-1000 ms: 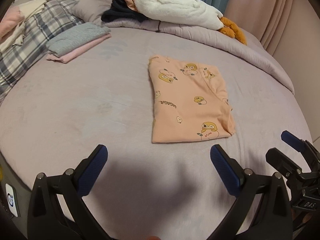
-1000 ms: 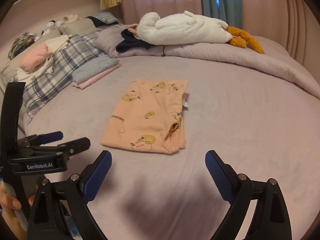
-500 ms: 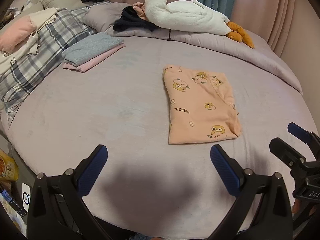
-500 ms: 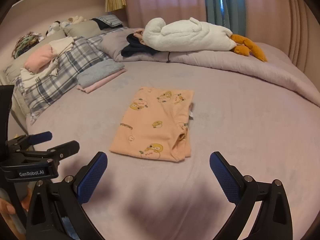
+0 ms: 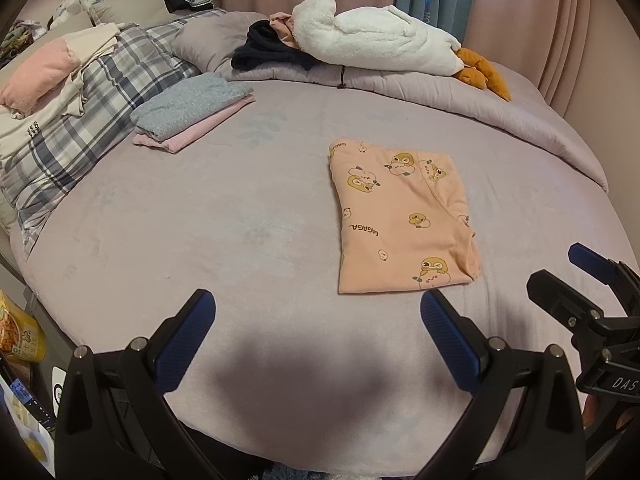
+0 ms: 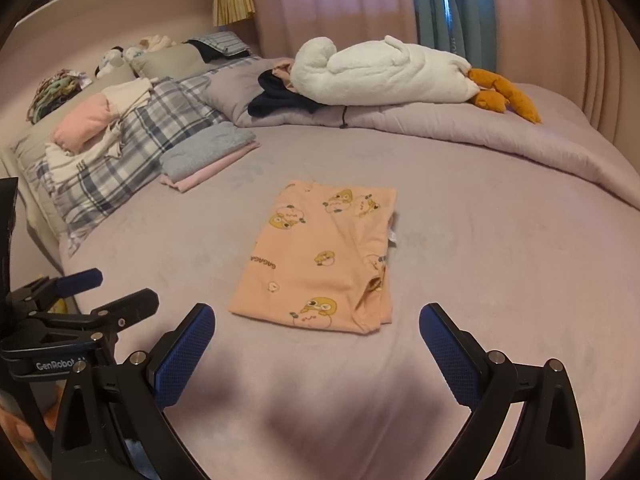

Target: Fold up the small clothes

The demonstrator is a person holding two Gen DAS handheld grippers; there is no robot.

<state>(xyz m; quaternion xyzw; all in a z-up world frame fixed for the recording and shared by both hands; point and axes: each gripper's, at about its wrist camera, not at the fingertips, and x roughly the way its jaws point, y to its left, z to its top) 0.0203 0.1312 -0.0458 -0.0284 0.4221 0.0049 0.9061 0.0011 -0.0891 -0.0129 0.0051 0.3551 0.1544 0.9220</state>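
At mid-frame on the bed (image 5: 200,216) we see the folded peach garment (image 5: 400,216) (duck print up). Both the left gripper (image 5: 316,320) and right gripper (image 6: 316,332) have fingers spread wide, grasping nothing.

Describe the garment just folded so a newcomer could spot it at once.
On the wide mauve bedspread, look near the middle, in front of the open grippers. The folded peach cotton garment lies alone there. Its cartoon duck print sets it apart from the plain grey-and-pink folded stack by the plaid pillow.
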